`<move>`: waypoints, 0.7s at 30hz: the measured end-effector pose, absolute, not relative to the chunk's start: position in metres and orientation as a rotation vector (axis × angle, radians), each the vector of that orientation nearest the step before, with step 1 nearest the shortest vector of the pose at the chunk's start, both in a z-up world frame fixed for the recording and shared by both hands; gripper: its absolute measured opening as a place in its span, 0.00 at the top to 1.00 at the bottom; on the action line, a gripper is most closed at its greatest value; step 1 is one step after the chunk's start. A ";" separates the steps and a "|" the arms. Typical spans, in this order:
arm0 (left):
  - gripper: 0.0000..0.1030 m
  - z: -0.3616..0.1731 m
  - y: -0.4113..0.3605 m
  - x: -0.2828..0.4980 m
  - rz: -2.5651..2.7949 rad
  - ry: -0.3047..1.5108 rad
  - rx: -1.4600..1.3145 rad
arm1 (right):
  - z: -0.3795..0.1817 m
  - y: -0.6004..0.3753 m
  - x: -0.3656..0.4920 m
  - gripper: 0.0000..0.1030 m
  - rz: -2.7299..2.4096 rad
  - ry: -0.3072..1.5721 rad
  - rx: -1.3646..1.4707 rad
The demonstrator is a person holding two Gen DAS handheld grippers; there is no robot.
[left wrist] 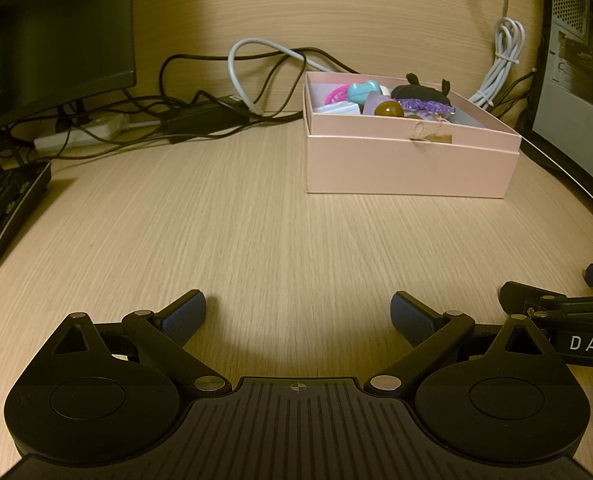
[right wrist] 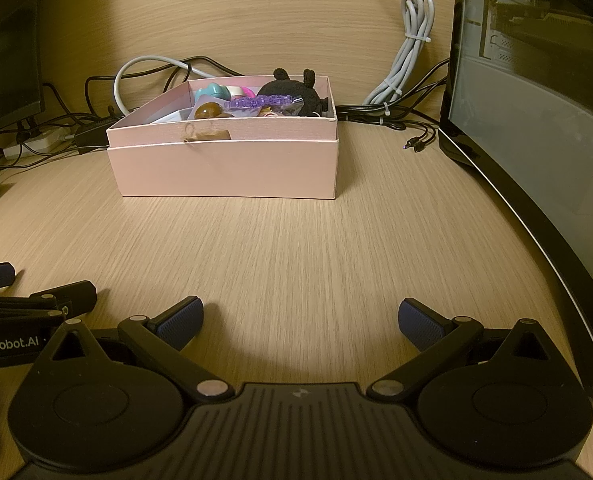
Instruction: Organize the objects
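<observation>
A pink cardboard box (left wrist: 410, 168) (right wrist: 224, 168) stands on the wooden desk, ahead of both grippers. It holds several small items: a black plush toy (left wrist: 420, 94) (right wrist: 292, 94), a purple beaded piece (left wrist: 426, 106) (right wrist: 262, 102), a brown ball (left wrist: 390, 110) (right wrist: 208, 111), a teal toy (left wrist: 362, 92) (right wrist: 212, 90) and a pink item (left wrist: 336, 94). My left gripper (left wrist: 298, 316) is open and empty, low over the desk. My right gripper (right wrist: 300, 322) is open and empty beside it, and part of it shows in the left wrist view (left wrist: 556, 304).
A monitor (left wrist: 52, 40) and keyboard (left wrist: 4, 208) are at the left. Tangled black cables and a power brick (left wrist: 208, 118) lie behind the box. A bundled grey cable (right wrist: 410, 60) hangs at the back right. A computer case (right wrist: 536, 120) stands along the right.
</observation>
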State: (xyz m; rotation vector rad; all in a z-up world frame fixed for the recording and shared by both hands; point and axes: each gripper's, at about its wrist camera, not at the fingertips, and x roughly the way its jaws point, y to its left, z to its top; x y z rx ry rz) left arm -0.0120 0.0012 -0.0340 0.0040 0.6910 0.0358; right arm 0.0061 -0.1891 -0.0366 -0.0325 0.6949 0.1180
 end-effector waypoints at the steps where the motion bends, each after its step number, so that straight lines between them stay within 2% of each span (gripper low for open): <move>1: 0.02 -0.034 0.001 -0.012 0.036 0.691 0.004 | -0.037 -0.189 0.006 0.00 0.118 0.695 -0.033; 21: 0.02 -0.034 0.001 -0.012 0.036 0.691 0.004 | -0.037 -0.189 0.006 0.00 0.118 0.695 -0.033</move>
